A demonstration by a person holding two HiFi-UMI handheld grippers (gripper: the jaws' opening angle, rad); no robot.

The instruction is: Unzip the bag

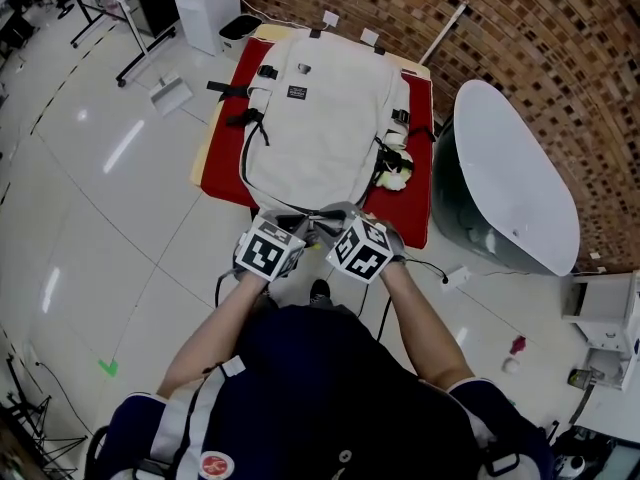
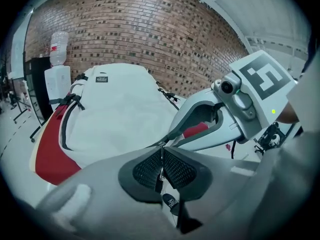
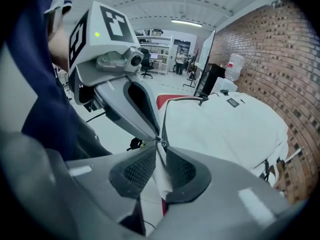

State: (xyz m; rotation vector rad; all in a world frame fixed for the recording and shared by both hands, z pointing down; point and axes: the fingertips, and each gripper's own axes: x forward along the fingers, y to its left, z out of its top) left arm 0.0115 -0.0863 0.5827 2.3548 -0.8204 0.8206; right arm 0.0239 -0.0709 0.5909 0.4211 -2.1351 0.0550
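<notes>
A white backpack (image 1: 320, 118) lies flat on a red mat (image 1: 225, 158). Its dark zipper line runs round the edge. Both grippers meet at the bag's near end. My left gripper (image 1: 298, 222) is shut on the thin metal zipper pull (image 2: 161, 160), which stands upright between its pads. My right gripper (image 1: 330, 220) comes in from the right. It is shut on a fold of the bag's white fabric (image 3: 159, 176), right beside the zipper slider (image 3: 161, 142). In the left gripper view, the right gripper's fingers (image 2: 200, 126) sit just behind the pull.
A large white tub-like shell (image 1: 510, 183) stands right of the mat. A brick wall runs behind. A small yellow and white toy (image 1: 395, 173) hangs at the bag's right side. A water dispenser (image 1: 205, 3) and a dustpan (image 1: 170, 93) stand at the far left.
</notes>
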